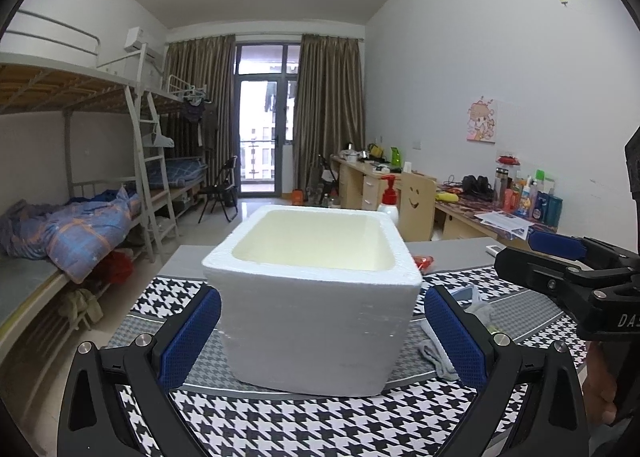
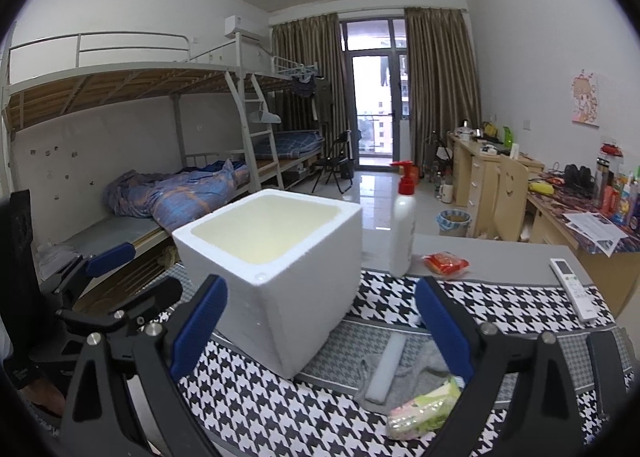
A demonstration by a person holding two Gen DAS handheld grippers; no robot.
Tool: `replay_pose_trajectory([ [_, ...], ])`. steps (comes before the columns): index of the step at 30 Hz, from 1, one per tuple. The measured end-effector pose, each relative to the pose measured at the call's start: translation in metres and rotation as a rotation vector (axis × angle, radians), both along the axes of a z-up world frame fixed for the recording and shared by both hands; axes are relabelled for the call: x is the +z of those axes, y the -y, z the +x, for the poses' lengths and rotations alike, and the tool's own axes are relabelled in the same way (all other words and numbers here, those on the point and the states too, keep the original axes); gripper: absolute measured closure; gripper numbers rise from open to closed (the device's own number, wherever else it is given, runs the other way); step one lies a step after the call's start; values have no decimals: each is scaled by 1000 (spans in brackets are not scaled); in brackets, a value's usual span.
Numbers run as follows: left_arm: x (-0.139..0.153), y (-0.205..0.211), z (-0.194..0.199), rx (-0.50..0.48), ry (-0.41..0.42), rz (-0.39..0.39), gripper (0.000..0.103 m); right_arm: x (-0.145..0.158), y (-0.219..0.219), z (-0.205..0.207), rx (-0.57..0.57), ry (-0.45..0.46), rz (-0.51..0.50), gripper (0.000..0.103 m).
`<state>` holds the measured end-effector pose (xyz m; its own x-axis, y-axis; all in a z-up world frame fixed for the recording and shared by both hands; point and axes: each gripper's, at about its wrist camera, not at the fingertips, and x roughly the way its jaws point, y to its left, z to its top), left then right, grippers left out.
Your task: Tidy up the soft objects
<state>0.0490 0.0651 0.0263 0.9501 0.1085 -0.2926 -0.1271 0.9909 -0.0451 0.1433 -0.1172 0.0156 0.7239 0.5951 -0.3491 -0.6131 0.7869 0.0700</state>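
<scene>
A white foam box (image 1: 316, 297) stands upright on the black-and-white houndstooth cloth (image 1: 320, 425) that covers the near part of the grey tabletop (image 2: 500, 253). Its top is open and the cream-coloured inside looks bare as far as the rims allow me to see.

The left claw (image 1: 322, 341) is low in front of the box, its two blue pads spread wide apart, one on each side of the box's near wall; whether they touch the foam I cannot tell. It holds nothing.

The right claw (image 2: 320, 331) hovers off the box's right corner, its fingers also well apart and empty. Between and just beyond them on the cloth lie the soft things: a crumpled grey cloth (image 2: 416, 371), a white foam strip (image 2: 386, 369) lying across it, and a pale pink-and-green packet (image 2: 424, 411) near the right finger. All three are outside the box, to its right.

Further back on the tabletop, a white pump bottle with a red top (image 2: 403, 225) stands upright beside the box, a red packet (image 2: 446, 261) lies just beside the bottle, and a white remote control (image 2: 574, 289) rests near the right edge.

Bunk beds (image 2: 160, 137) line the left wall.
</scene>
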Motion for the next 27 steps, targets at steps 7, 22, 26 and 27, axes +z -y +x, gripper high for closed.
replay_pose_trajectory([
  [7, -3, 14, 3, -42, -5, -3, 1, -7, 21, 2, -49, -21, 12, 6],
  [22, -6, 46, 12, -151, -21, 9, 1, -11, 57, -1, -149, -29, 20, 6],
  [26, -7, 54, 15, -176, -25, 10, 1, -11, 64, -2, -175, -31, 23, 6],
  [27, -7, 57, 16, -183, -27, 10, 1, -11, 67, -2, -183, -33, 23, 6],
])
